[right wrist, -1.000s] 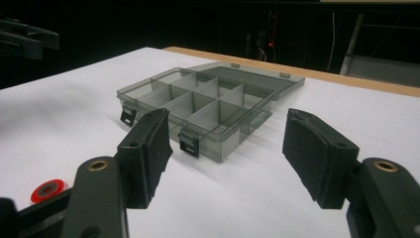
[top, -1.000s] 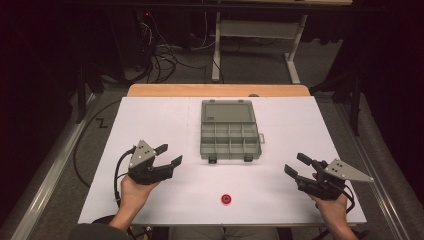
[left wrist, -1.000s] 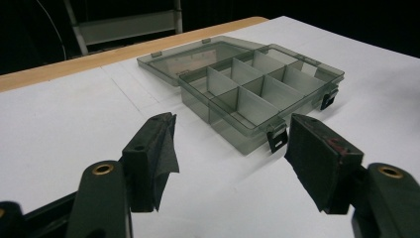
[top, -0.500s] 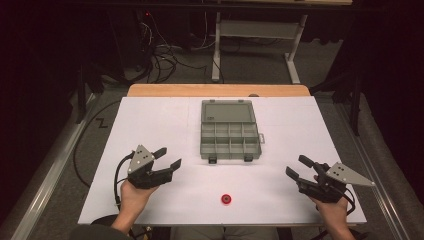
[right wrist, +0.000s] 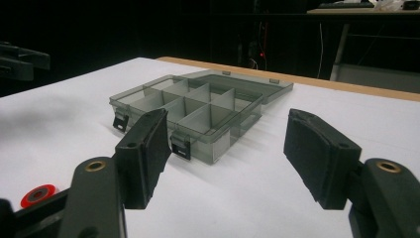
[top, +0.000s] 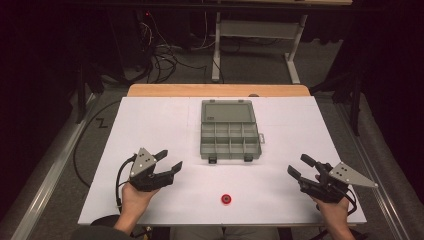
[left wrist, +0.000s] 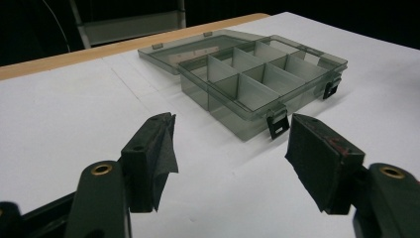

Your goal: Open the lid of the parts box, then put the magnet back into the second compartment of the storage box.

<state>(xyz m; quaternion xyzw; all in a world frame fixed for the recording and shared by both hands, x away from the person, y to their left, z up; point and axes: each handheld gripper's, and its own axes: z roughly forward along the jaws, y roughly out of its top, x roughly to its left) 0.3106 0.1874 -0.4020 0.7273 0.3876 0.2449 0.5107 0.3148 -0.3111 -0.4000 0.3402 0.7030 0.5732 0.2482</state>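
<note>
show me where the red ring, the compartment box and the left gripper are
red ring [top: 226, 199], high view, on its red rim.
compartment box [top: 230, 141], high view, on a divider wall in the tray.
left gripper [top: 168, 161], high view, midway between its two open fingers.

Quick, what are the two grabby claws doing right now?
Left gripper: jaws open, holding nothing.
Right gripper: jaws open, holding nothing.

no text, label, brand or number can be read on anything in these views.
</note>
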